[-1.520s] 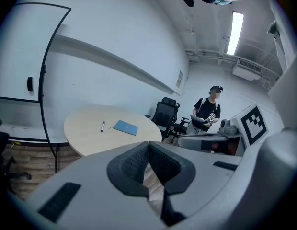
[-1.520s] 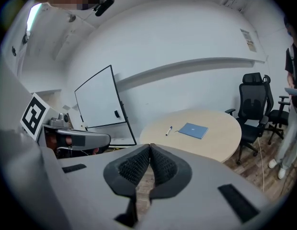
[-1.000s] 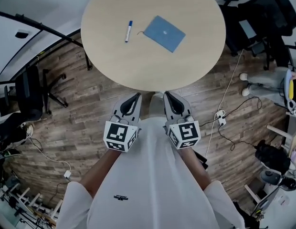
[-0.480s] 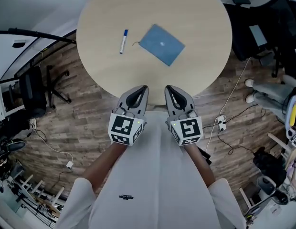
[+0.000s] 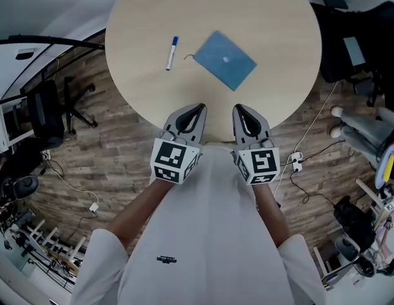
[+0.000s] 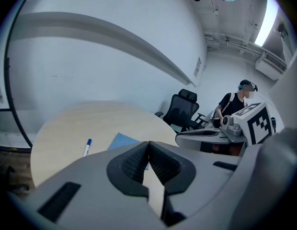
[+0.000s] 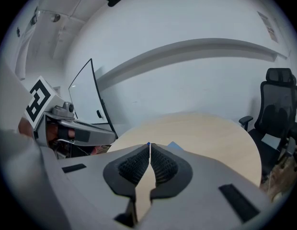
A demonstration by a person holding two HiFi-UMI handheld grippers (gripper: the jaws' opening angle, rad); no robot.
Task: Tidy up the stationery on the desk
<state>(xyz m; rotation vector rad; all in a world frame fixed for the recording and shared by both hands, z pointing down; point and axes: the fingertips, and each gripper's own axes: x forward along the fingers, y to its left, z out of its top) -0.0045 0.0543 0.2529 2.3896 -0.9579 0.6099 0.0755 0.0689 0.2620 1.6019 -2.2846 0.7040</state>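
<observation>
A blue notebook [image 5: 225,60] lies flat near the middle of the round beige table [image 5: 267,18]. A white marker with a blue cap [image 5: 171,53] lies to its left. Both grippers hover side by side at the table's near edge, short of both items. My left gripper [image 5: 198,109] is shut with nothing in it, and so is my right gripper [image 5: 239,109]. The left gripper view shows the marker [image 6: 86,147] and the notebook [image 6: 120,140] beyond its shut jaws. In the right gripper view only a corner of the notebook [image 7: 173,144] peeks over the jaws.
Black office chairs [image 5: 349,37] stand right of the table, and another chair [image 5: 47,110] stands at the left. A white cable and power strip [image 5: 293,161] lie on the wooden floor. A person [image 6: 237,102] stands far behind the table.
Both grippers have moved forward from over the floor to the table's near edge. Their jaws stayed shut. The marker and notebook have not moved on the table.
</observation>
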